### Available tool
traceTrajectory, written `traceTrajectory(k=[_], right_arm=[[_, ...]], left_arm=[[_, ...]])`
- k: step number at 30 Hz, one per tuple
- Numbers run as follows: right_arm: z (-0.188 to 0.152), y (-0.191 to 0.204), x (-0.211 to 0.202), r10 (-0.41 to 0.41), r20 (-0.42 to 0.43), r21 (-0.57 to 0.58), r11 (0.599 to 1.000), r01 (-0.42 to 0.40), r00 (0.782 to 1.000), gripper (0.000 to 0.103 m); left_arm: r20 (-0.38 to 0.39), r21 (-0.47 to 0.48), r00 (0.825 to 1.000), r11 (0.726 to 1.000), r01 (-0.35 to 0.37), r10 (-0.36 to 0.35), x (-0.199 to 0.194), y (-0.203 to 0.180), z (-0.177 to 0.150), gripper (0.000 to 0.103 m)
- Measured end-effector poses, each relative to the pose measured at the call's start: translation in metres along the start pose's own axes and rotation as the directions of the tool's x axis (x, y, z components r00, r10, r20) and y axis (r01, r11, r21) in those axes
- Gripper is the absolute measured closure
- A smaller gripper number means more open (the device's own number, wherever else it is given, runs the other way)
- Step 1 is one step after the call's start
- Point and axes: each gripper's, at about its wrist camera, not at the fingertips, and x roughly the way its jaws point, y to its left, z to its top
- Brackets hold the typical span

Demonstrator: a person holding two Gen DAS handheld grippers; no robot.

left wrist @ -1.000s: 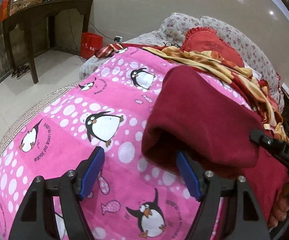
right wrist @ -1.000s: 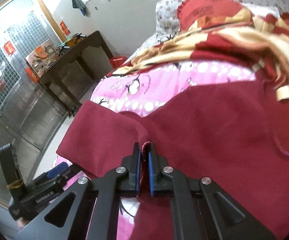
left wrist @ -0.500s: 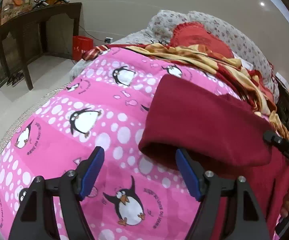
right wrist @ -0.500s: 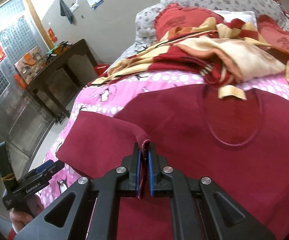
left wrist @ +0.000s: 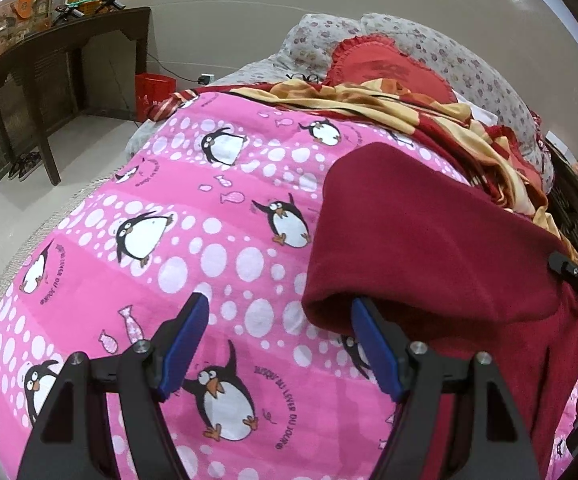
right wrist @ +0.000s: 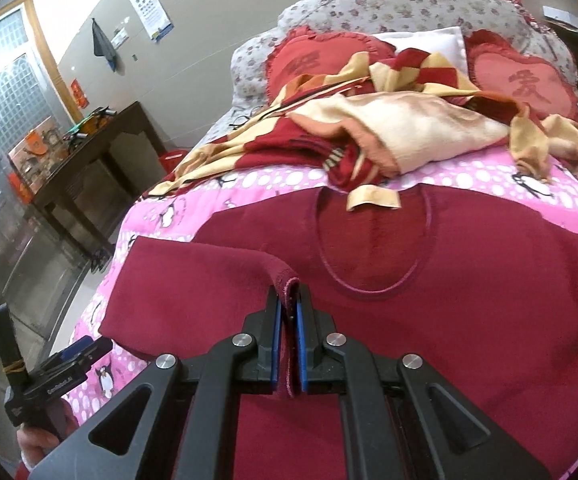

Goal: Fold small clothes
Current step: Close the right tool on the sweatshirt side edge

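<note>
Dark red top [right wrist: 469,280] lies spread on the pink penguin blanket [left wrist: 217,264], round neckline [right wrist: 373,252] ahead of the right claw [right wrist: 287,312]. Its sleeve [right wrist: 193,280] is doubled over the body, to that claw's left.

Right claw: jaws shut tight on the sleeve's cuff edge, cloth standing up between the blue pads [right wrist: 275,340].

Left claw [left wrist: 277,344]: jaws wide, nothing held. The sleeve's rolled fold [left wrist: 429,248] sits just over its right pad [left wrist: 373,348]; cannot tell if they touch.

Handling, judged: soft, light, limp knit, likely fleecy, not slippery. It sags wherever unsupported and drags the layer under it. Best hold is a hemmed edge such as the cuff, or the fold's corner, pinching both layers.

Beyond: a rumpled red-and-cream throw [right wrist: 389,120], then heart cushions [right wrist: 525,80] by the flowered headboard.
</note>
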Motion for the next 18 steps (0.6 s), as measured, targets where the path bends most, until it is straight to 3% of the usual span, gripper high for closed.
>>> traceTrajectory(k=[18], right_arm=[[0.002,-0.060,-0.028,-0.119,-0.003,0.068,0.991,0.119,0.993,0.070]], left_arm=[[-0.020,0.065,1.000,0.998,0.016,-0.015,0.007,-0.031,-0.003,0.026]])
